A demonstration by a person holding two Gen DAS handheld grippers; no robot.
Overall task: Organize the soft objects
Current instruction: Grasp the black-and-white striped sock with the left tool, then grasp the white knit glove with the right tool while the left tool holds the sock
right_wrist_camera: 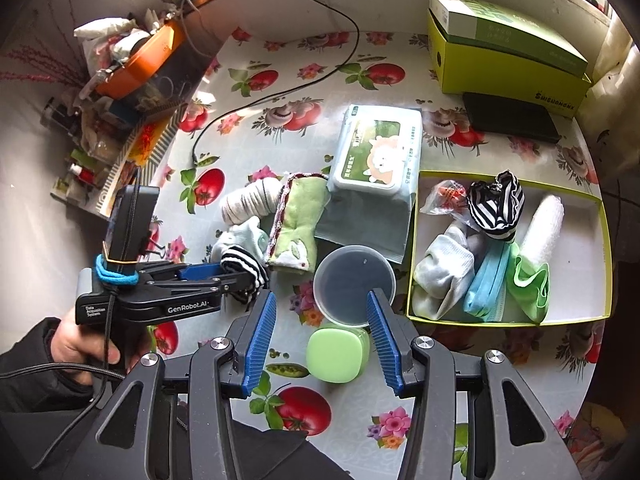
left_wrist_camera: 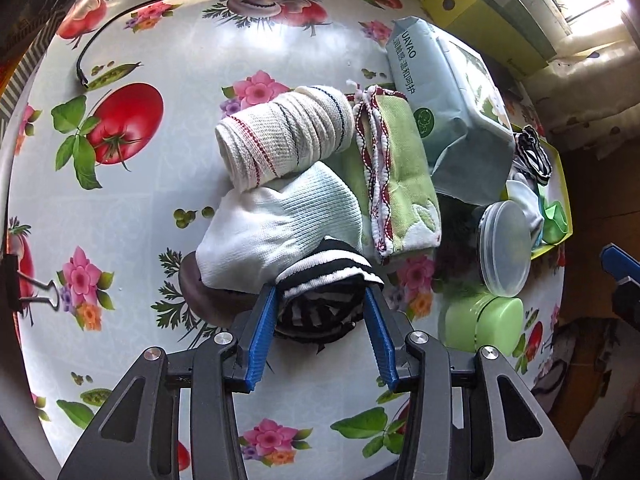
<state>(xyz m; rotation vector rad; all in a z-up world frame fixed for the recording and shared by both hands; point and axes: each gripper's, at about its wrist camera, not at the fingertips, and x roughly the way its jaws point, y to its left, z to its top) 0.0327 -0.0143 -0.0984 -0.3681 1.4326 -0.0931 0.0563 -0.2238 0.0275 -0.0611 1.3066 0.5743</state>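
Two grippers hang over the flowered table [right_wrist_camera: 352, 92]. Its yellow tray [right_wrist_camera: 606, 240] already holds socks and a mask. Left gripper [left_wrist_camera: 320, 300] stands wide, the black-and-white striped sock [left_wrist_camera: 320, 280] between its blue pads, whether gripped unclear. Right gripper [right_wrist_camera: 322, 306] hovers half-open, empty, above a green container [right_wrist_camera: 336, 354].

I can read "GenRobot.AI" and "Data Acquisition System" on the left gripper [right_wrist_camera: 240, 276]. The wipes pack [left_wrist_camera: 436, 92] says "UAYAO". The green box [right_wrist_camera: 508, 60] says "SWISHANGNX".
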